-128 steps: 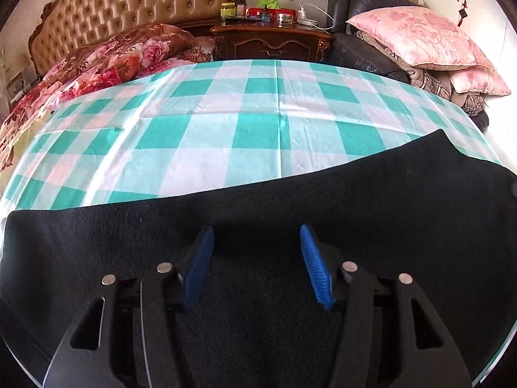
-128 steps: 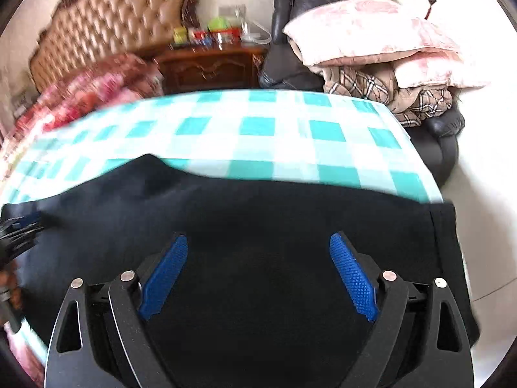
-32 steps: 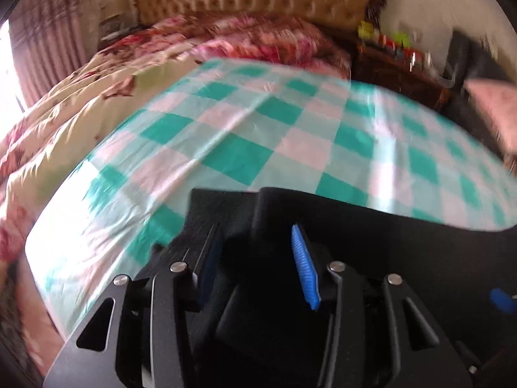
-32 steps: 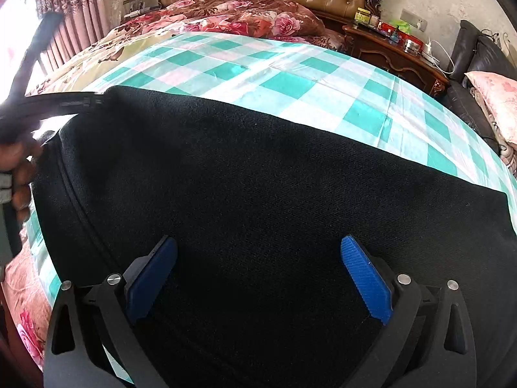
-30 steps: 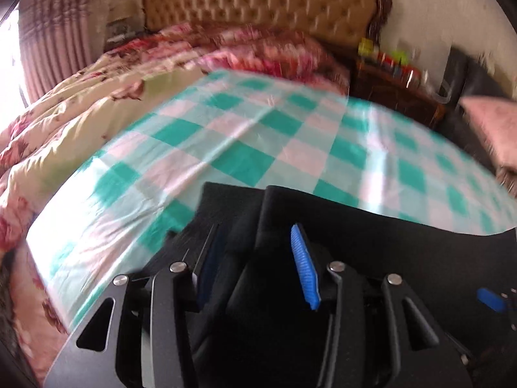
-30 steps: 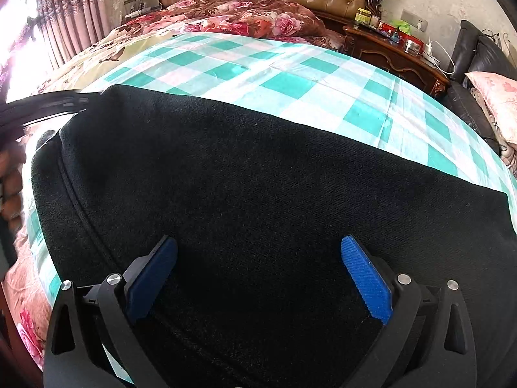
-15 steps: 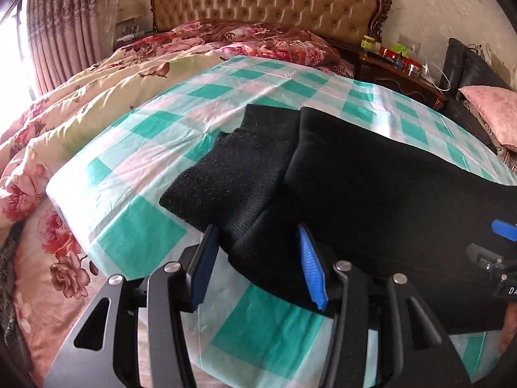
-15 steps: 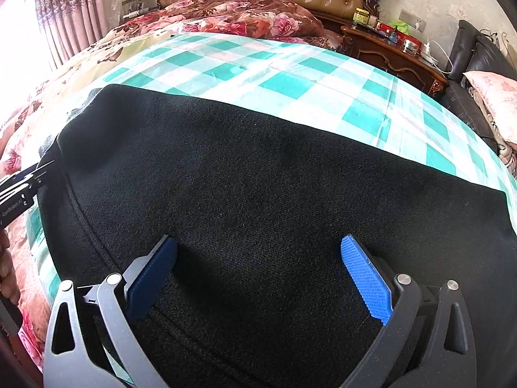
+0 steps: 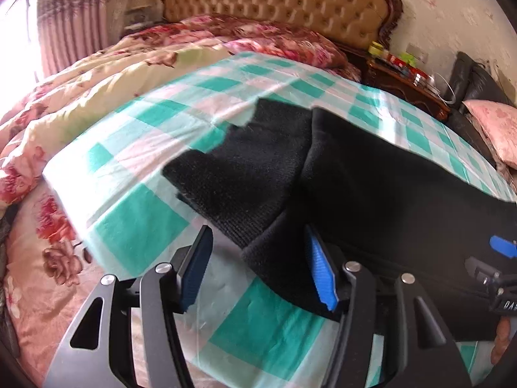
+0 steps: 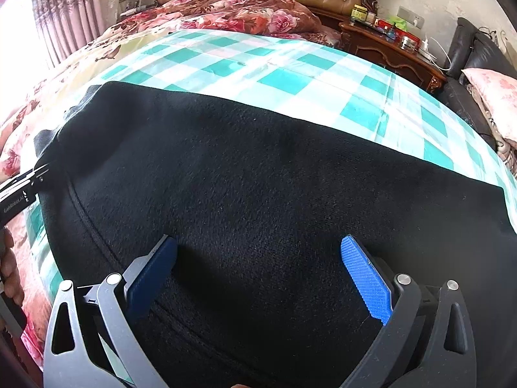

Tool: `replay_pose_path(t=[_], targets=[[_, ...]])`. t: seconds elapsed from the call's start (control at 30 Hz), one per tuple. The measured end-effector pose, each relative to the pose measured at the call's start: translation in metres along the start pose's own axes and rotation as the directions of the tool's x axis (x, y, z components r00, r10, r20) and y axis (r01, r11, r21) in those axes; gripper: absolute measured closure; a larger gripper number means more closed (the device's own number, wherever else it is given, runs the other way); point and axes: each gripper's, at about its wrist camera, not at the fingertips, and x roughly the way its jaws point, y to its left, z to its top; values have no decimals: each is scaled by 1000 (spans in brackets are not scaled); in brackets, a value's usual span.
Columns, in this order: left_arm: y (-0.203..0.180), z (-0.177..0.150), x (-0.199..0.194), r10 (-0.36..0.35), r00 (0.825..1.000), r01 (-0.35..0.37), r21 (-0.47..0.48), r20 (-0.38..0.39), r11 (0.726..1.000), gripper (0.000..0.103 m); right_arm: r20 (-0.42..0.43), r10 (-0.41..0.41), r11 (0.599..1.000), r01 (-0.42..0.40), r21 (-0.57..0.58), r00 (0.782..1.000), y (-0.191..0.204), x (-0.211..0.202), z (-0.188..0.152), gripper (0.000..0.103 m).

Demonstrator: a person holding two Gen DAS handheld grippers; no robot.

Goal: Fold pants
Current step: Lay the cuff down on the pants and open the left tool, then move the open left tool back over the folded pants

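Left gripper (image 9: 258, 265) low over the near left corner of the bed, jaws parted and opening, blue pads (image 9: 320, 274) clear on both sides. Between them, the folded corner of black pants (image 9: 371, 194), lying loose on the sheet, touching the right pad's side perhaps but not pinched. Left pad over bare green-and-white checked sheet (image 9: 135, 236).

Pants spread flat across the checked sheet, running from near left to far right. At the left end, an under layer sticking out past the top layer, with a rough knit texture and a ragged edge. Top layer smooth and folded over it.

Right gripper (image 10: 258, 271) hanging above the middle of the pants, jaws wide apart, nothing between the pads but flat black cloth underneath. Cannot tell whether the tips touch the cloth. A curved seam visible in the cloth to the left of that gripper. Same gripper also showing at the right edge of the left wrist view, blue tip over the pants.

Fingers of a hand (image 10: 9, 268) at the far left edge of the right wrist view, under part of the left gripper.

Beyond the sheet: floral quilt (image 9: 97, 80) to the left, tufted tan headboard (image 9: 274, 0) at the back, dark wooden nightstand (image 10: 387, 48) with small jars, pink pillow (image 10: 494, 97) on a black leather chair at right, pink curtains (image 10: 64, 16) at the left.
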Motion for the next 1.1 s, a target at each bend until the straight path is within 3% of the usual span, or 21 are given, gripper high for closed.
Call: replay_pose_path(t=[0.1,0.17,0.27,0.4,0.5,0.57,0.67,0.77,0.83,0.93,1.03,1.1], targets=[[-21,2,-26,15,993,-25,87,119,996,53,0,9,1000,-9,-4,1000,-1,0,-1,5],[-42,0,-38,-80,986,53,175,147,983,54,0,8,1000,-8,-7,1000,0,-1,-1,5],[-69,-10,-35,-221,972,194,247,83,949,60,-6,17,1000,-18,-7,1000,-2,-1,-2,5],[-93,-32,-13,-213,977,201,326,2,924,64,-11,32,999,-32,-3,999,-5,-8,-7,5],[-86,-29,-10,-232,973,221,293,3,930,62,9,54,999,-54,5,999,-11,-22,-16,5],[-77,-27,-7,-195,981,184,280,11,942,57,30,75,997,-75,0,997,-15,-33,-24,5],[-59,-22,-3,-185,983,178,223,11,958,57,43,85,996,-85,-7,995,-20,-47,-36,5],[-47,-17,-10,-173,985,166,187,24,968,59,2,48,998,-48,-35,999,-25,-48,-52,7],[-49,-12,-18,-188,981,176,186,49,967,59,-31,73,997,-74,-35,997,-29,-45,-61,7],[-73,-10,-42,-302,950,271,266,82,925,59,-31,58,993,-61,-100,998,-24,-47,-66,10],[-106,-20,-55,-426,904,385,370,32,846,59,-34,68,993,-71,-96,997,-26,-48,-68,11],[-125,-34,-54,-446,895,410,434,-20,802,59,-34,116,989,-118,-85,993,-31,-54,-65,19]])
